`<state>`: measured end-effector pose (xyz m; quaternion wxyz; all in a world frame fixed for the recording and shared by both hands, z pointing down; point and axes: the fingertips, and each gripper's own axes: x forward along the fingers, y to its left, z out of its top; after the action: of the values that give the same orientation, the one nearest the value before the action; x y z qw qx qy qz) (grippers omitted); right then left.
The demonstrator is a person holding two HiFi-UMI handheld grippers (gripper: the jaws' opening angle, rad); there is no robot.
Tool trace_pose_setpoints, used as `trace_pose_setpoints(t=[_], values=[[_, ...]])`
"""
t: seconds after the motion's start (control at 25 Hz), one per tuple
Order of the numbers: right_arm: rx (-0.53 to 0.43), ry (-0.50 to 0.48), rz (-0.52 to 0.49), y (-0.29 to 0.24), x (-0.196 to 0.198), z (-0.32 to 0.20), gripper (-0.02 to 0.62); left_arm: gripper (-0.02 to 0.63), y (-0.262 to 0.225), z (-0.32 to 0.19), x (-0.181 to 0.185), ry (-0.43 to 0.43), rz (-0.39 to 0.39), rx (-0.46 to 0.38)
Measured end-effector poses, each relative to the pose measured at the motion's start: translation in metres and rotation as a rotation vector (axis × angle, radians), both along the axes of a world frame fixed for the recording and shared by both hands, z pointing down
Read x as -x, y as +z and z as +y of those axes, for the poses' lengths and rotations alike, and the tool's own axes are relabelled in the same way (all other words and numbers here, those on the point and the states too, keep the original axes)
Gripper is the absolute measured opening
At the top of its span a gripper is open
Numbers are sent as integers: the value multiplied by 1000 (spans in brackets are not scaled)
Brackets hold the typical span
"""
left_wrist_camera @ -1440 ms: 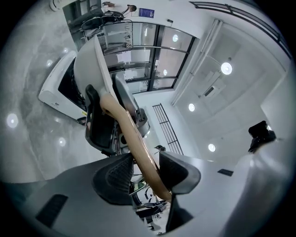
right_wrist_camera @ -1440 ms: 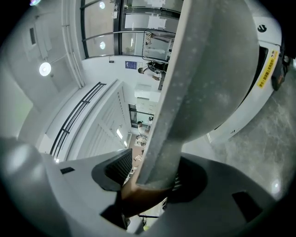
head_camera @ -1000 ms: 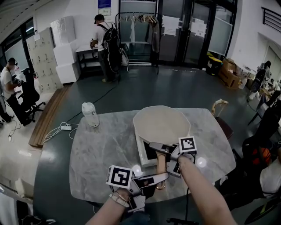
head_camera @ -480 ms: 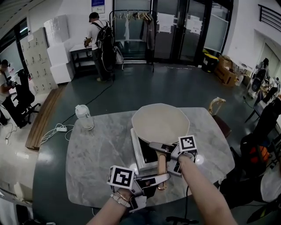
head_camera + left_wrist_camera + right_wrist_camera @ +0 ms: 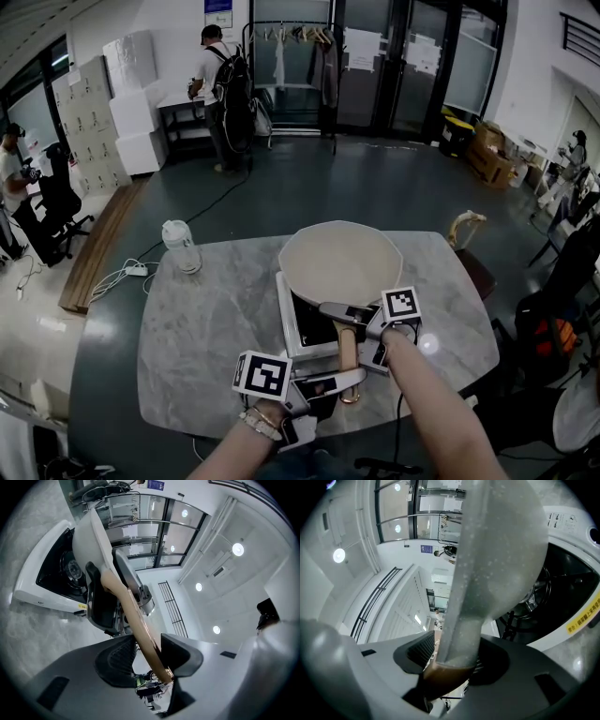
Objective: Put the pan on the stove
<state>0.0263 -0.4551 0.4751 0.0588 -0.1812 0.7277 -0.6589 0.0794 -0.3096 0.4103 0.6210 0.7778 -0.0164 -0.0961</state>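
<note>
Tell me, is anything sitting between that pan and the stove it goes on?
Nothing visible does. The pan is already over the stove, and the burner seen under it is bare.

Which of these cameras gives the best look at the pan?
The head view: the whole pan shows from above, bowl and wooden handle, over the stove. The left gripper view sees the pan edge-on beyond the handle. The right gripper view shows only its underside and handle neck, very close.

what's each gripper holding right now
left gripper: closed on the pan handle
right gripper: closed on the pan handle too
</note>
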Motion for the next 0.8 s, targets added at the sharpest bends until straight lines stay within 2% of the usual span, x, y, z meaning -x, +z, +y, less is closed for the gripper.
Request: trace_pose_setpoints(t=[0.2, 0.4, 0.56, 0.8], values=[[6, -21, -5, -2, -6, 3, 219, 178, 6, 0, -7, -24, -63, -20], [13, -49, -4, -2, -11, 6, 221, 178, -1, 2, -19, -37, -25, 4], [-1, -68, -10, -1, -11, 10, 219, 176, 10, 4, -17, -53, -98, -27], [-19, -62, -39, 6, -15, 14, 210, 166, 24, 11, -23, -77, -116, 1]])
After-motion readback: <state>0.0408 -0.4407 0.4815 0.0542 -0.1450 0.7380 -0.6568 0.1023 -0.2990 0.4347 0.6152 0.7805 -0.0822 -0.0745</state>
